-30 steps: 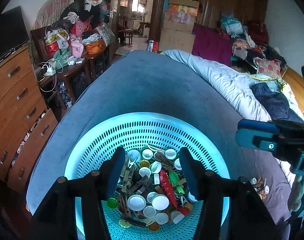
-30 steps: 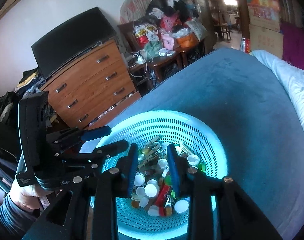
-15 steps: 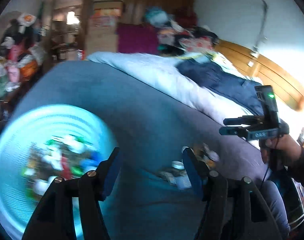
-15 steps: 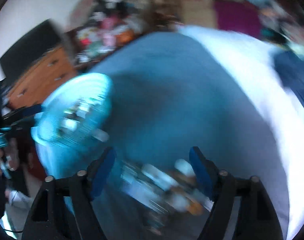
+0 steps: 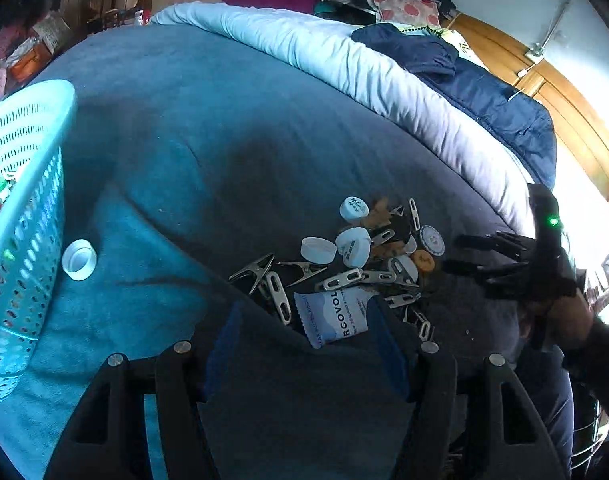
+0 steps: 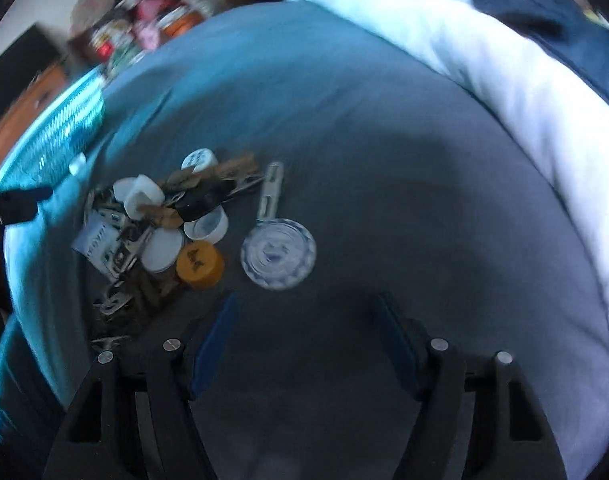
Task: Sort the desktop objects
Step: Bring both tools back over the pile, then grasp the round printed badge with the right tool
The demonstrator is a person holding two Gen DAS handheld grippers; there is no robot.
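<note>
We are at the reach-and-pick step: both tongs hang over the pile of small objects (image 5: 364, 264) lying on the blue bed cover (image 5: 208, 128), and nothing is gripped yet. The left tongs (image 5: 304, 320) stand wide apart, empty, just near of the white snack packet (image 5: 336, 316), which lies at the near edge of the pile between the two tips. The right tongs (image 6: 304, 320) are also spread apart and empty, hovering near of the round patterned disc (image 6: 278, 254), which sits a little right of the pile, just beside the orange cap (image 6: 200, 264).

The heap holds white bottle caps (image 5: 352, 240), metal clips (image 5: 278, 292) and wooden pegs, much of it overlapping. The turquoise basket (image 5: 28, 216) stands at the far left with other small things already inside; one white cap (image 5: 79, 259) lies alone on the bed just beside its wall.

We judge the sorting as part done, with this pile left. The next move calls for choosing a single item, lowering the tongs around it and closing. The disc lies flat on soft fabric, so we think it needs a low, edge-on grip; the packet looks the easier take. The right view is blurred, so fine detail there is uncertain
</note>
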